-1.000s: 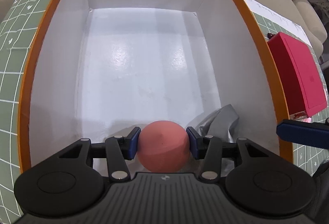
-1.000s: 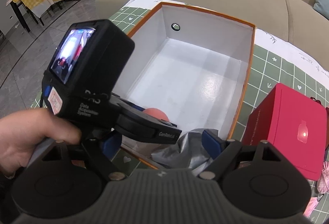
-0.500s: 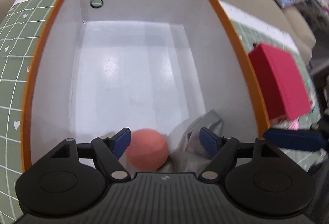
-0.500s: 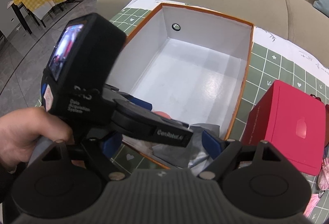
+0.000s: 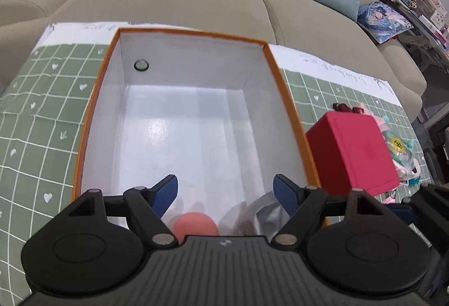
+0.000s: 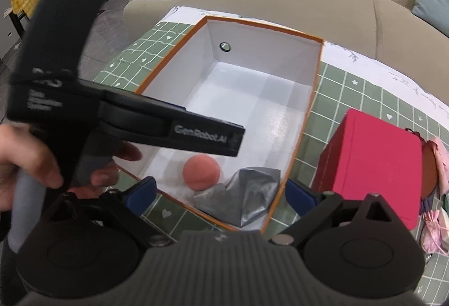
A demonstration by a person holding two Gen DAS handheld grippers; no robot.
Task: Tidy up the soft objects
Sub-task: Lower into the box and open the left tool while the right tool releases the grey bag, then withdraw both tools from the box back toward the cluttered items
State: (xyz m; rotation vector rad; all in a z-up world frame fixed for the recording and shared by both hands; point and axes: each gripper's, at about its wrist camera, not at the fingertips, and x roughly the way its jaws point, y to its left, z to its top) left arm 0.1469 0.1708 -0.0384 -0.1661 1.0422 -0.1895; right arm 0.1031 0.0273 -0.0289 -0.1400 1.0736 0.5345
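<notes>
So the left claw [image 5: 226, 191] is hanging wide open over the box [image 5: 92, 120], nothing btwn its jaws. The ball [image 6: 201, 171] is sitting on the box floor at the near end, touching the grey cloth [image 6: 244, 198]. The right claw [image 6: 220, 195] is opening wider w/ nothing gripped. Red box [image 6: 373, 165] is sitting beside it on the surface [image 5: 39, 109].

Your left gripper's housing hides the lower part of the pink ball [image 5: 195, 224] and most of the grey pouch [image 5: 266, 217], while the pastel items [image 6: 437, 210] behind the red box [image 6: 373, 165] stay unidentifiable.
</notes>
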